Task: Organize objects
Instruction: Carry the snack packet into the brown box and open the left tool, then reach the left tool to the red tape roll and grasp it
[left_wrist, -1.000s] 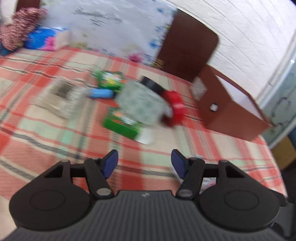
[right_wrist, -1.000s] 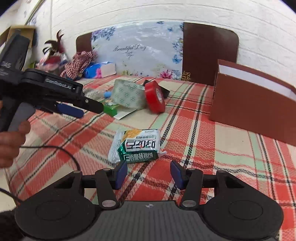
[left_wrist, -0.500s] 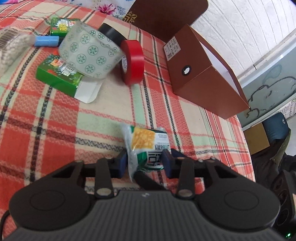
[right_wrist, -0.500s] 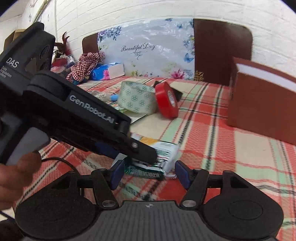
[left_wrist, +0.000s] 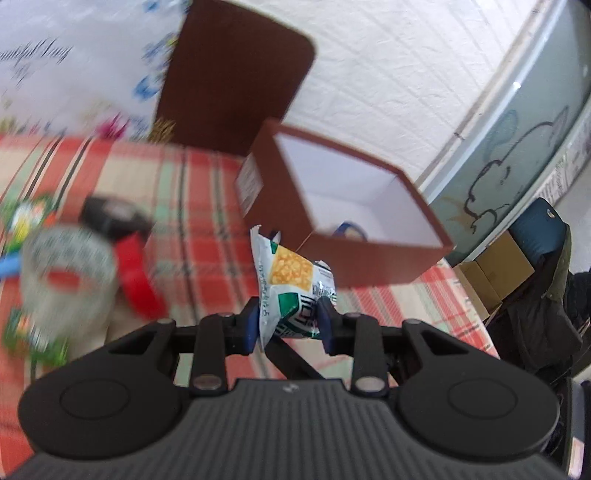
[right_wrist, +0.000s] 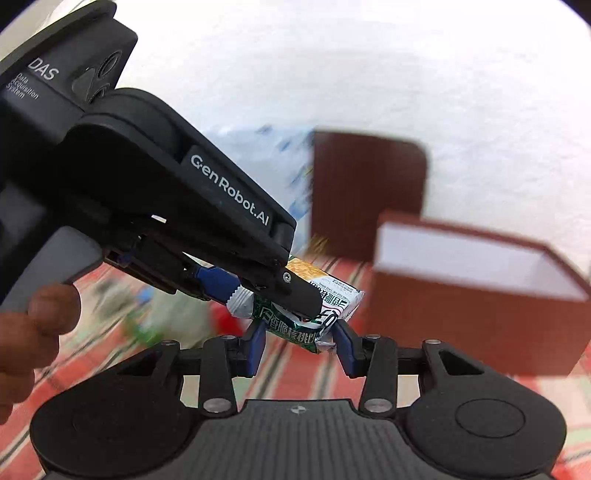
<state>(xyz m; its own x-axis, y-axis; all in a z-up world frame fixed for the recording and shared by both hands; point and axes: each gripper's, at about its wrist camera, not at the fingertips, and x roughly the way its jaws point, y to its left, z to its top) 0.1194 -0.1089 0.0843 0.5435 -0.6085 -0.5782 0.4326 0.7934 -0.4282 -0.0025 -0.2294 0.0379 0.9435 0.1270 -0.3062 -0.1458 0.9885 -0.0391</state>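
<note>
My left gripper (left_wrist: 288, 317) has a green, white and yellow snack packet (left_wrist: 291, 273) between its blue pads, lifted off the plaid cloth; its jaws are closing and the pads press on the packet. Just beyond it stands the open brown box (left_wrist: 369, 254) with a white inside. In the right wrist view the left gripper (right_wrist: 280, 302) reaches in from the left with the packet (right_wrist: 291, 326). The packet's lower edge hangs between the fingers of my right gripper (right_wrist: 301, 345), whose jaws are closing; I see no pad pressing it. The brown box (right_wrist: 461, 325) is to the right.
A wide patterned tape roll (left_wrist: 66, 273), a red roll (left_wrist: 136, 273) and a black roll (left_wrist: 110, 218) lie blurred on the left of the cloth. Something blue (left_wrist: 349, 230) lies inside the box. A brown board (left_wrist: 236, 74) leans on the wall. A person's hand (right_wrist: 29, 332) holds the left gripper.
The left gripper closed on the packet, lifted it off the cloth and carried it toward the brown box. The right gripper rose with it and its fingers narrowed.
</note>
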